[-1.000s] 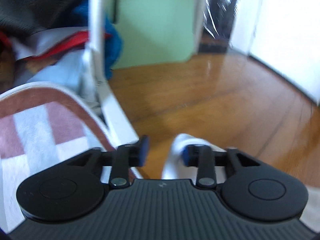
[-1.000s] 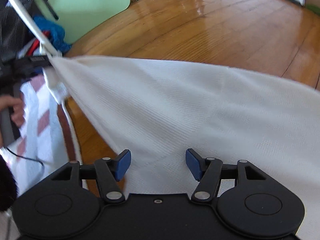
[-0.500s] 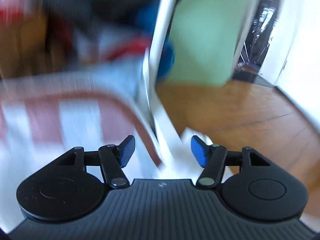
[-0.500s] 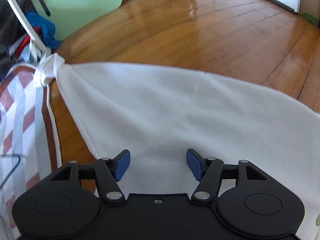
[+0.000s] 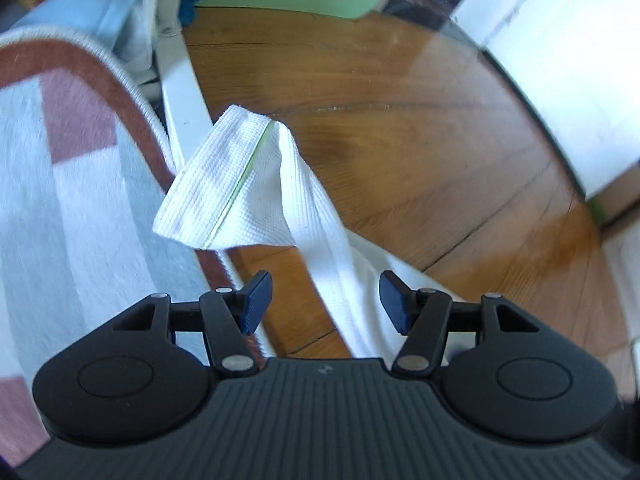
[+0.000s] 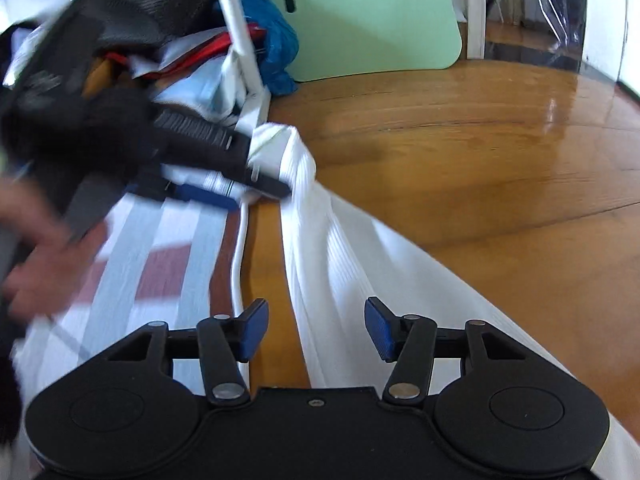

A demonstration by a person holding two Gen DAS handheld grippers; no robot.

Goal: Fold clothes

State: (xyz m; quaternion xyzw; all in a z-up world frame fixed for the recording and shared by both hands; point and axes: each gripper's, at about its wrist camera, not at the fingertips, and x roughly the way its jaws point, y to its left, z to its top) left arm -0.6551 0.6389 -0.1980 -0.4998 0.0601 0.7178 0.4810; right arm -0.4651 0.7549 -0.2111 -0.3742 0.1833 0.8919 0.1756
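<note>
A white waffle-weave cloth (image 5: 224,184) lies on the wooden floor (image 5: 420,140), its green-seamed corner flopped over at the rug's edge. My left gripper (image 5: 326,300) hovers open over it. A bunched strip of the cloth runs between the blue pads (image 5: 258,300) without touching them. In the right wrist view the same cloth (image 6: 360,264) stretches in long folds towards my right gripper (image 6: 316,330). Its jaws are closing, with the cloth's edge below and between them, pads clear of it. The blurred left gripper (image 6: 252,190), held by a hand (image 6: 44,252), sits beside the cloth's far corner.
A pink-and-white striped rug (image 5: 72,200) lies to the left of the cloth. A white rack pole (image 6: 236,28) rises beside a pile of clothes (image 6: 132,20) with a blue garment (image 6: 276,48). A green board (image 6: 372,20) leans behind. Bare floor lies to the right.
The left gripper opened and let go of the cloth's corner, which dropped onto the floor. The right gripper swung left along the cloth, which went from stretched flat to bunched folds.
</note>
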